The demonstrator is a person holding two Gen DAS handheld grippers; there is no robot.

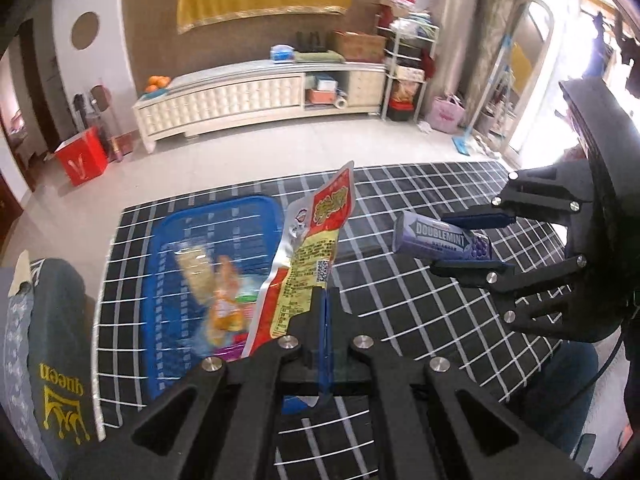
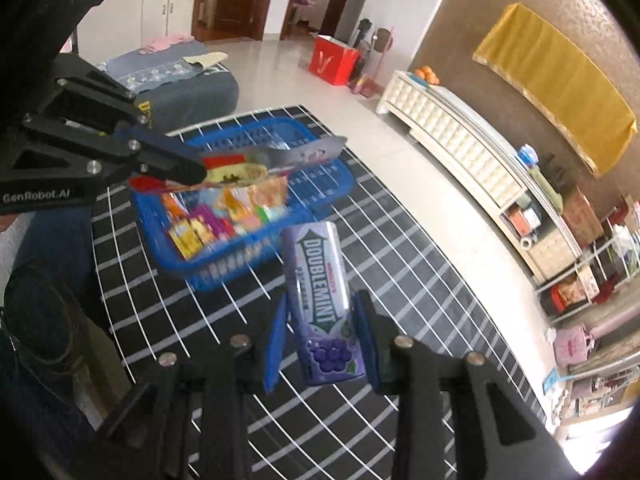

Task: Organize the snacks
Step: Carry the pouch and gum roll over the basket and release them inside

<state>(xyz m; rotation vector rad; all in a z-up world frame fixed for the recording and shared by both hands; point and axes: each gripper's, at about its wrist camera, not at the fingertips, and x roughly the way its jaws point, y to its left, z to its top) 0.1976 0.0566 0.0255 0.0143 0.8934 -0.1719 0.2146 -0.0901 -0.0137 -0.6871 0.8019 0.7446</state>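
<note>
Left wrist view: the left tool [image 1: 326, 320] was clenched on the lower edge of a red and yellow foil packet [image 1: 310, 240], which stood up from the jaws and leaned over the blue basket [image 1: 168, 240]. The basket sat on a bench draped in a black cloth with white checks [image 1: 400, 300] and already held several blurred snacks. To the right, the right tool [image 1: 472, 242] gripped a purple Doublemint pack [image 1: 440, 238], carried above the cloth and apart from the basket.

Right wrist view: the right tool [image 2: 322, 344] was closed on the grape-printed end of the gum pack [image 2: 322, 300], one blue pad on each long side, the free end pointing toward the basket [image 2: 224, 272]. The left tool [image 2: 196, 170] held the packet [image 2: 280, 156] flat over the snacks inside.

Both items looked light. The packet appeared thin, floppy and slick, so a pinch on its sealed edge, as here, seemed the safest hold; it would probably sag and swing if moved fast. The gum pack appeared stiff and smooth-skinned, easy to squeeze across its narrow sides, though an end-on grip might let it pivot or slip. Both still had to be lowered into the basket.
</note>
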